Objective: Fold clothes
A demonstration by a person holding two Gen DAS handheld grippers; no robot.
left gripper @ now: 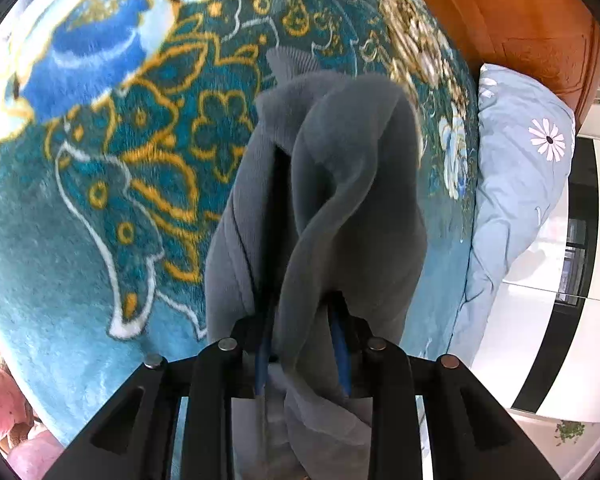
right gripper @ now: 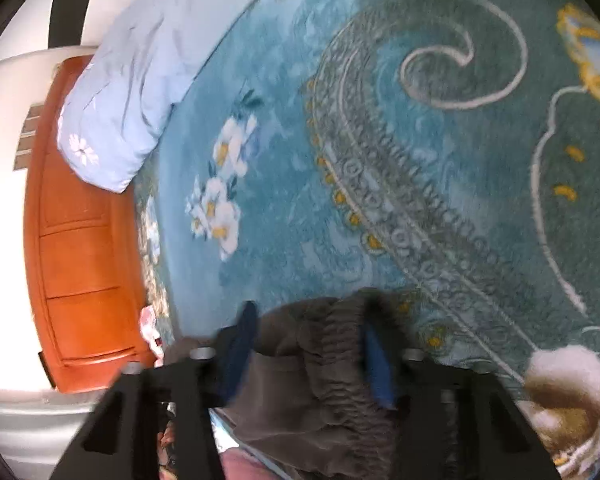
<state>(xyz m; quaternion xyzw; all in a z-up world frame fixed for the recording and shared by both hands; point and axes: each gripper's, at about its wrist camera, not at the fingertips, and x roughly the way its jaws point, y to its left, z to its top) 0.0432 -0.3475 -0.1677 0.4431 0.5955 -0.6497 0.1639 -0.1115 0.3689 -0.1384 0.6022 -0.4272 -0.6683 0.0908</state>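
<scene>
While bunched, grey garment (left gripper: 332, 200) fills left claw (left gripper: 304, 344).

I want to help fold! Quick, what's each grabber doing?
Left gripper: closed on the grey garment.
Right gripper: closed on the garment's gathered waistband.

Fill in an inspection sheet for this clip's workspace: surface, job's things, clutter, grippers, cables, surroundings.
Surface: teal patterned blanket spread over a bed.
Job's things: one grey garment, bunched and draped, its gathered waistband in the right view.
Clutter: pink fabric at the bed edge; light blue floral quilt along one side.
Grippers: left hand-held gripper shut on the garment; right hand-held gripper shut on the waistband.
Cables: nothing seen.
Surroundings: orange wooden headboard, white wall.
</scene>
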